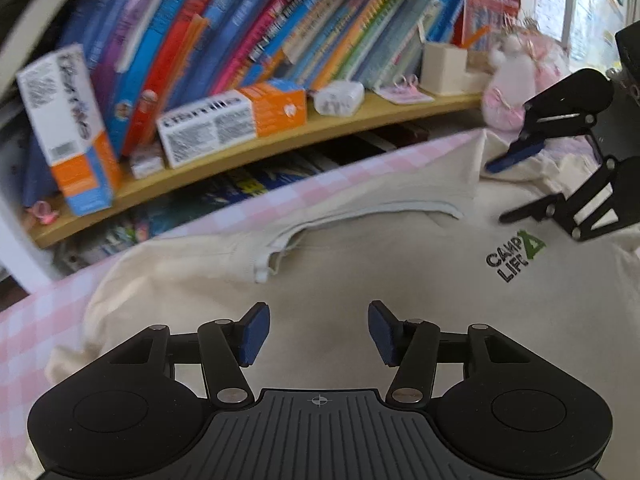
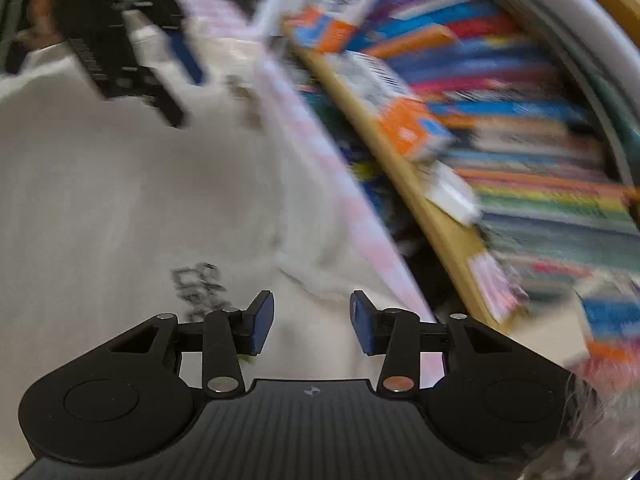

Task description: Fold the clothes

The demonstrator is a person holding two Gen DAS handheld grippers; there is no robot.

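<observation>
Hovering my left gripper (image 1: 319, 332) over the cream shirt (image 1: 360, 280), jaws part open, nothing between. Right gripper (image 2: 312, 322) likewise gapped and empty, above the shirt near its logo (image 1: 514, 256). Shirt lies spread on pink checked cloth (image 1: 24, 332); behind, shelf (image 1: 280, 140) with books (image 1: 280, 28), boxes.

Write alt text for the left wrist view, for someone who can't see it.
The left tool hovers with its jaws apart and nothing between them, over a cream T-shirt printed "CAMP LIFE", spread on a pink checked cloth. The right tool reaches in from the right near the collar. A bookshelf packed with colourful books stands behind.
</observation>
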